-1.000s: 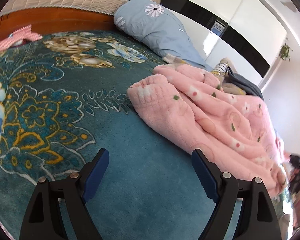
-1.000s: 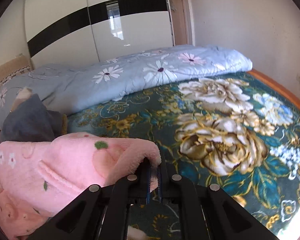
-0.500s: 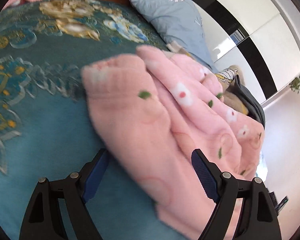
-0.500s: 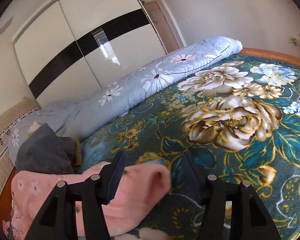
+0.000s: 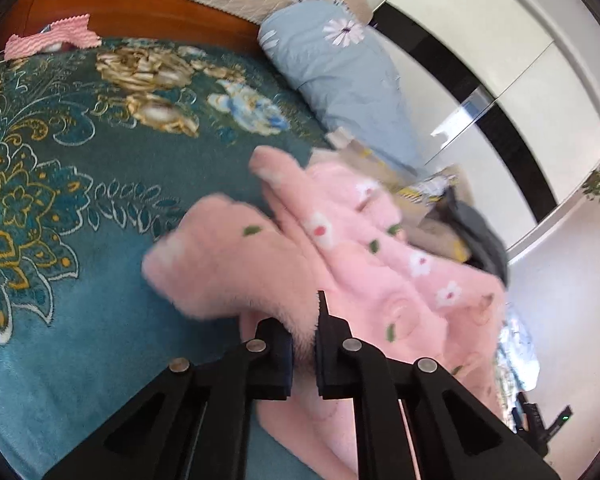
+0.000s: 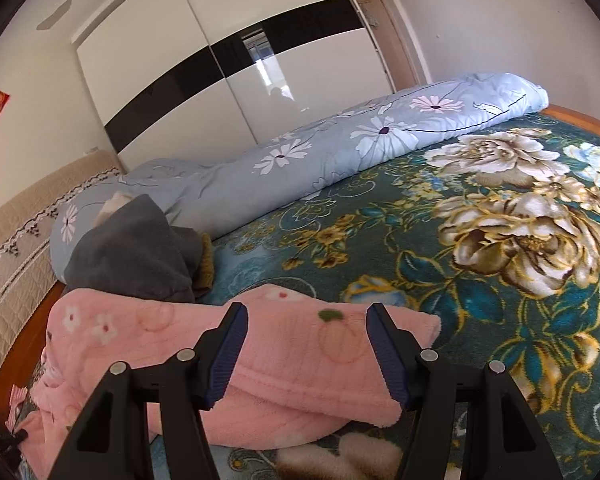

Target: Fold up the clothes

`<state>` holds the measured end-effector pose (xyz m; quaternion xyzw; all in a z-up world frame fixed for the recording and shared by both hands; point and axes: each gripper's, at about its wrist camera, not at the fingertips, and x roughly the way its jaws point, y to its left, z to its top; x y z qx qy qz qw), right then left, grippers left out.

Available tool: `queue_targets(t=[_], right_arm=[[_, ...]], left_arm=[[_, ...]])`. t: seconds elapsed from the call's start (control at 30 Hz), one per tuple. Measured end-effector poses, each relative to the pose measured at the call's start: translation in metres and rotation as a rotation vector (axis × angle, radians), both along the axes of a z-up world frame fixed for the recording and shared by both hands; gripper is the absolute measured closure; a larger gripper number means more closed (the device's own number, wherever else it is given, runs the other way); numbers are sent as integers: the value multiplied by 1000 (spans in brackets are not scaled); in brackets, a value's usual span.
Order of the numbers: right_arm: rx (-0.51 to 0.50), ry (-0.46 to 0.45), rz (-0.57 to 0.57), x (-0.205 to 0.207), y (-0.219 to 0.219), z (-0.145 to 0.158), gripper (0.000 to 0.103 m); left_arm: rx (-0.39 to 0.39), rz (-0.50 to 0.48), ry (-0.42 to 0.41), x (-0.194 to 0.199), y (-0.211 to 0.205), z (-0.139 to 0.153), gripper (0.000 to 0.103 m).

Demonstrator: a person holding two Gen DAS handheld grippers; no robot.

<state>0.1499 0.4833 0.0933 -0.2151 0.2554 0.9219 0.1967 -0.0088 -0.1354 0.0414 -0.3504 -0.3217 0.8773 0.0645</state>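
Where the bed is covered by a teal flowered blanket, a pink fleece garment with small flowers is seen lying rumpled and partly folded on it. A fold of its near edge is pinched between the nearly closed fingers of the left gripper. Above the garment's folded edge, the right gripper is held with its fingers spread wide and nothing between them. Just behind the garment, a dark grey garment is heaped against a long pale blue quilt printed with daisies. A white wardrobe with a black band is seen beyond.
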Motion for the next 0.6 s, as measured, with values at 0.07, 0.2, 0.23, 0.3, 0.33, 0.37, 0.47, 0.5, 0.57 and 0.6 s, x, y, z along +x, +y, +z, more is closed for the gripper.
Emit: queue_targets(t=[0.07,0.2,0.23,0.3,0.33,0.37,0.47,0.5,0.57,0.6], right_arm=[[-25,33,73,-4,-5,-1,38],[-37,42,249,-17,-34,1,38],[-34,39,294,-19,-46,4,38],[-71,29,420,-23,-71,6,38],[-99,22,496,-24,-85,7,38],[-127,15,573,-25,-99,7,38],[-116,-24,760,-17,-149,5,34],[-105,-46,815,-13,-166,2,31],[-72,-81,899,-5,-196,-6,30],[-51,-92,931,-1,-210,-9,30]], left_arm=[[27,25,21,9,-10,-2,95],[82,76,63,28,-31,-6,95],[96,88,74,33,-36,-7,95],[120,112,86,40,-44,-12,95],[129,122,85,42,-46,-17,95],[138,132,83,45,-47,-22,95],[143,145,95,48,-42,-29,95],[144,148,100,49,-40,-31,95],[129,143,105,49,-33,-33,95],[124,139,105,49,-31,-34,95]])
